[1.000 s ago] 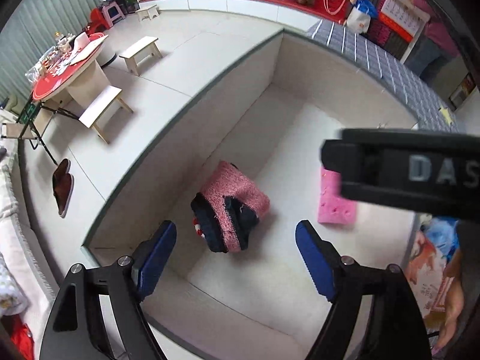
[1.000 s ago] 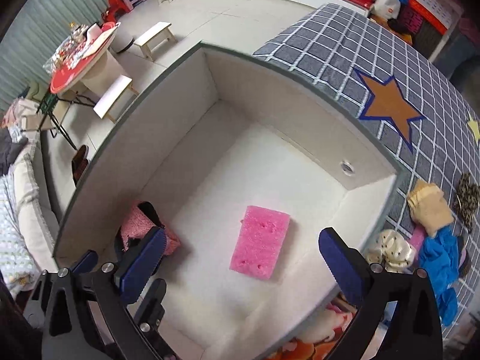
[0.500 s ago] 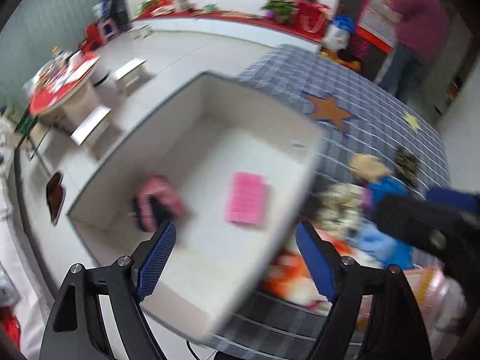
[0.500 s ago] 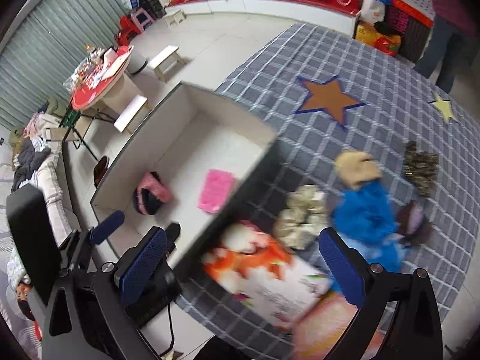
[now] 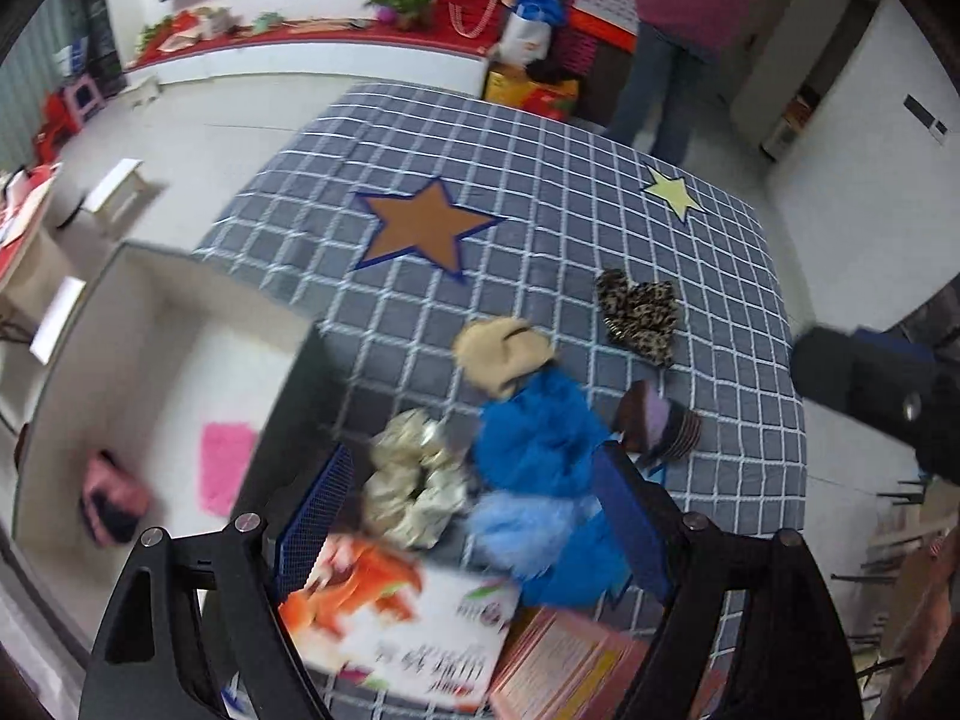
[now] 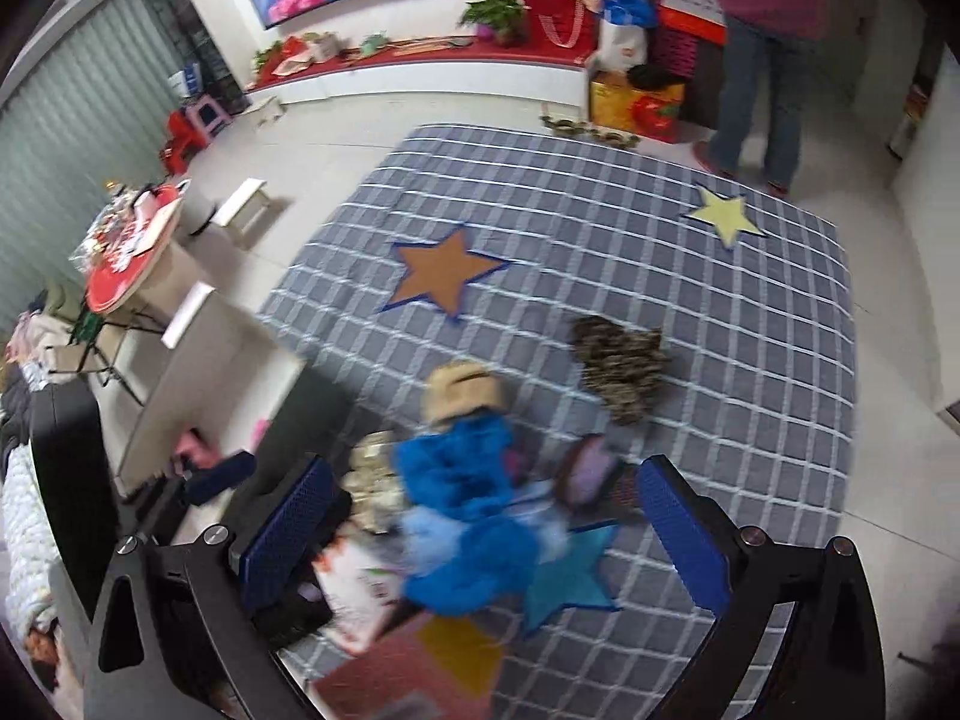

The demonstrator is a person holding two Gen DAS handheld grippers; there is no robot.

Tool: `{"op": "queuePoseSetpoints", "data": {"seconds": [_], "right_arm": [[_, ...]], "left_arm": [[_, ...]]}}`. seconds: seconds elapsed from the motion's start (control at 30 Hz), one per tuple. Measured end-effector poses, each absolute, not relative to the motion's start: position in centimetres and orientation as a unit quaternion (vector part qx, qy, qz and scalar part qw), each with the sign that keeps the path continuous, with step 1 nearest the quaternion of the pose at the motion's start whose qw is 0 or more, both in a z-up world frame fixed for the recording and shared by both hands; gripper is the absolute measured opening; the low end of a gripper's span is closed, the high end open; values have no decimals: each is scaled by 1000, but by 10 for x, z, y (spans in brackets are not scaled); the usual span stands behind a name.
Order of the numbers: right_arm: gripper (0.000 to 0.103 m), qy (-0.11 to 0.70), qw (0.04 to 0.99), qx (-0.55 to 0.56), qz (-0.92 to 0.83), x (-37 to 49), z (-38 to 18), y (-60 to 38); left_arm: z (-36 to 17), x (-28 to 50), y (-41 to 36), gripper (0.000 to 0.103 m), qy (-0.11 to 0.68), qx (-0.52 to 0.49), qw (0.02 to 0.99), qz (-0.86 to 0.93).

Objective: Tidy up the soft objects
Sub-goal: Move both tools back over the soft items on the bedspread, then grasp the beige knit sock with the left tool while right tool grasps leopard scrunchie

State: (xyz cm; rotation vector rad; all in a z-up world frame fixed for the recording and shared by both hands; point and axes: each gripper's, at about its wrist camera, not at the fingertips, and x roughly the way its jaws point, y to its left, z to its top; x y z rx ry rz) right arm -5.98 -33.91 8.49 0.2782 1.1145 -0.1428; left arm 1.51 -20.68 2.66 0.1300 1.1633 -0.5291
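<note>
A pile of soft things lies on the grey checked cloth (image 5: 540, 180): a blue fluffy piece (image 5: 540, 438) (image 6: 462, 480), a tan piece (image 5: 501, 354) (image 6: 462, 393), a cream spotted scrunchie (image 5: 414, 480), a leopard-print piece (image 5: 639, 315) (image 6: 621, 360) and a brown-purple piece (image 5: 660, 420). A white box (image 5: 150, 300) at the left holds a pink sponge (image 5: 225, 465) and a pink-black knit piece (image 5: 111, 501). My left gripper (image 5: 474, 528) is open and empty above the pile. My right gripper (image 6: 480, 540) is open and empty over the blue piece.
A printed carton (image 5: 396, 618) and a pink book (image 5: 570, 660) lie at the table's near edge. A person (image 6: 762, 60) stands beyond the table's far side. Stools and a red round table (image 6: 132, 258) stand on the floor to the left.
Both grippers have swung right, away from the white box, and now hang over the pile on the checked cloth. Both stay open and empty.
</note>
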Motion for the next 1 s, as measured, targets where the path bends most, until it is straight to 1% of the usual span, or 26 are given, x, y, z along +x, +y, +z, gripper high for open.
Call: {"op": "queuePoseSetpoints", "data": {"seconds": [0.13, 0.3, 0.4, 0.57, 0.83, 1.0], "right_arm": [[102, 532, 825, 157, -111, -61, 67, -381], [102, 542, 801, 203, -154, -57, 27, -422], [102, 561, 782, 225, -152, -40, -3, -437], [102, 571, 757, 264, -179, -14, -41, -460], [102, 585, 733, 284, -203, 16, -73, -476], [102, 587, 723, 295, -212, 20, -84, -478]], "left_arm": [[16, 39, -229, 85, 558, 56, 789, -250], [-7, 67, -262, 85, 586, 70, 764, -260], [-25, 83, -279, 85, 609, 82, 744, -264], [-57, 106, -297, 85, 645, 60, 716, -258], [-92, 123, -309, 85, 675, 52, 697, -238], [-94, 118, -311, 85, 662, 79, 711, -222]]}}
